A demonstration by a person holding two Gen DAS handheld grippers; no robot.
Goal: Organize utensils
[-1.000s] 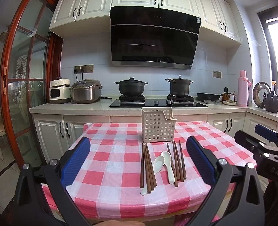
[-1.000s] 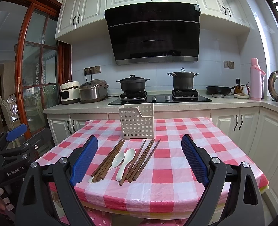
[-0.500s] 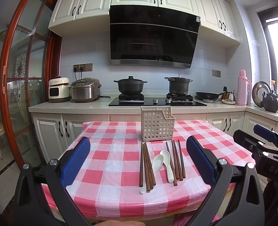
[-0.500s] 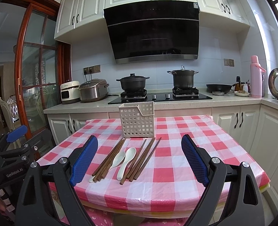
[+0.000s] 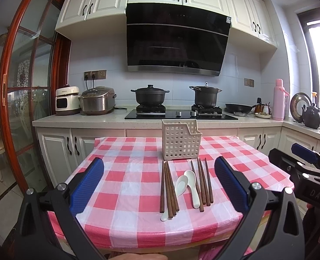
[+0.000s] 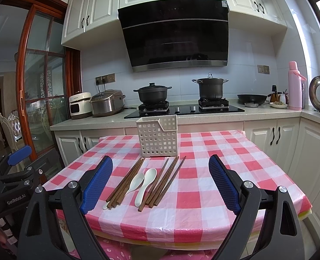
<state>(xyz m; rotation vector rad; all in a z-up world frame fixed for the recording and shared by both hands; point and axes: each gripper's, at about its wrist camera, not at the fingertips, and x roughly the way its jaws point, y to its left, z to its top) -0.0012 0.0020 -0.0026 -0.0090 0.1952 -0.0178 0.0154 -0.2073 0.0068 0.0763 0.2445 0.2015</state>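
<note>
While both the left gripper (image 5: pixel 159 183) and right gripper (image 6: pixel 161 181) hover spread wide and hold nothing, chopsticks (image 5: pixel 168 189) and two white spoons (image 6: pixel 146 183) lie just ahead between their fingers, before the perforated caddy (image 6: pixel 157 137).

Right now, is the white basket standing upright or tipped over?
Upright. The basket stands on its base on the checked table, open top upward, behind the chopsticks and spoons. Its contents cannot be seen.
</note>
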